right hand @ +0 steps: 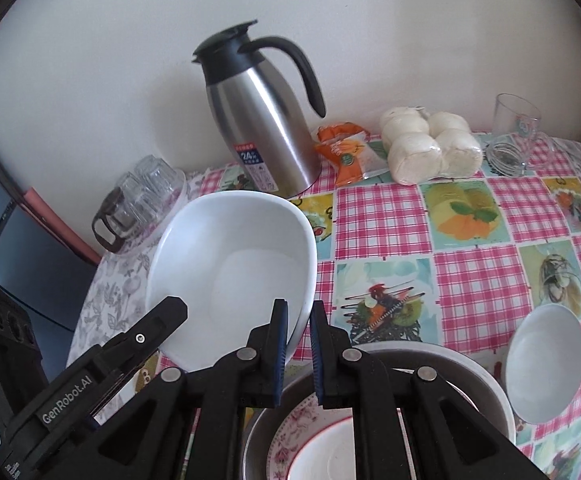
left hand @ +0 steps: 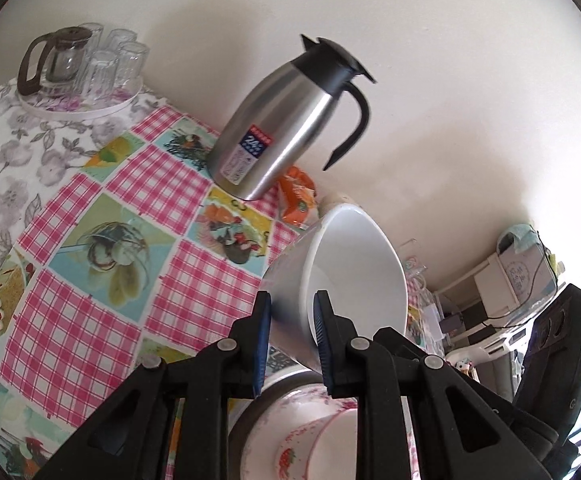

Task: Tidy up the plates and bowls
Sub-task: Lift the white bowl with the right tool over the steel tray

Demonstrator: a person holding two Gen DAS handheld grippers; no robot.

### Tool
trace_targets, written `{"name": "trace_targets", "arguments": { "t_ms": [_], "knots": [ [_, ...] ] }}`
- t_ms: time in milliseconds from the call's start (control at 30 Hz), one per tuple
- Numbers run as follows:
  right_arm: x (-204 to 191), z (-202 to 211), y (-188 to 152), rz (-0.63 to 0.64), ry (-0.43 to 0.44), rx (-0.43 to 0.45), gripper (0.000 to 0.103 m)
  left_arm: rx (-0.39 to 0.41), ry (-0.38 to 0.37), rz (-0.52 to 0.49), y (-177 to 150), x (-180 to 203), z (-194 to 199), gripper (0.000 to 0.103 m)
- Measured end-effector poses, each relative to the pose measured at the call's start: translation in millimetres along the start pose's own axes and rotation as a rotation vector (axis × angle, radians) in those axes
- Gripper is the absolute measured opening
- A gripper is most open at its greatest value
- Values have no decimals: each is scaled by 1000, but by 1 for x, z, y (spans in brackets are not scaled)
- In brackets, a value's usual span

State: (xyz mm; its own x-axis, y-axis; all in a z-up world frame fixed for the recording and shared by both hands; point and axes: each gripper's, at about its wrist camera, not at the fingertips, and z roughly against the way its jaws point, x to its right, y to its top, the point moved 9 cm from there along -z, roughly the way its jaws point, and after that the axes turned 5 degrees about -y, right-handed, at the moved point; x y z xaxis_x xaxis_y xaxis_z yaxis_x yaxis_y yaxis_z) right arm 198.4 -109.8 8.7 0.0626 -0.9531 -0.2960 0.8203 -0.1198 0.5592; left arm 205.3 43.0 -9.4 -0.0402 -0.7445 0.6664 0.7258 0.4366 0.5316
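A big white bowl [left hand: 354, 264] is tilted and held off the table. My left gripper [left hand: 292, 312] is shut on its rim. In the right wrist view the same bowl [right hand: 234, 264] hangs at centre left, and my right gripper [right hand: 298, 320] is shut on its right rim. Below both grippers lies a metal basin [right hand: 466, 364] holding a floral plate [right hand: 294, 428] and a small white dish [right hand: 322, 456]; the plate also shows in the left wrist view [left hand: 290, 420]. A smaller white bowl [right hand: 546, 364] sits on the table at the right.
A steel thermos jug [right hand: 258, 120] stands by the wall, with an orange packet [right hand: 342, 148], wrapped buns [right hand: 430, 144] and a glass mug [right hand: 514, 128] beside it. A tray of glasses and a teapot [left hand: 78, 68] sits at the far left corner.
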Motion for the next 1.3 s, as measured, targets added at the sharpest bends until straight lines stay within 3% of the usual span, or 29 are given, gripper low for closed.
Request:
{"name": "trace_targets", "arguments": {
  "t_ms": [200,400,633,1300],
  "knots": [
    [21,30,-2,-53,19,43,12,14,6,-119,-6,43,10,22],
    [40,63,-6,-77,36,106,12,17,-44,-141,-17,68,17,22],
    [57,94,-14,-96,49,165,12,19,-14,-253,-34,98,31,22],
    [61,133,-49,-106,95,224,13,22,-25,-310,-65,115,62,22]
  ]
}}
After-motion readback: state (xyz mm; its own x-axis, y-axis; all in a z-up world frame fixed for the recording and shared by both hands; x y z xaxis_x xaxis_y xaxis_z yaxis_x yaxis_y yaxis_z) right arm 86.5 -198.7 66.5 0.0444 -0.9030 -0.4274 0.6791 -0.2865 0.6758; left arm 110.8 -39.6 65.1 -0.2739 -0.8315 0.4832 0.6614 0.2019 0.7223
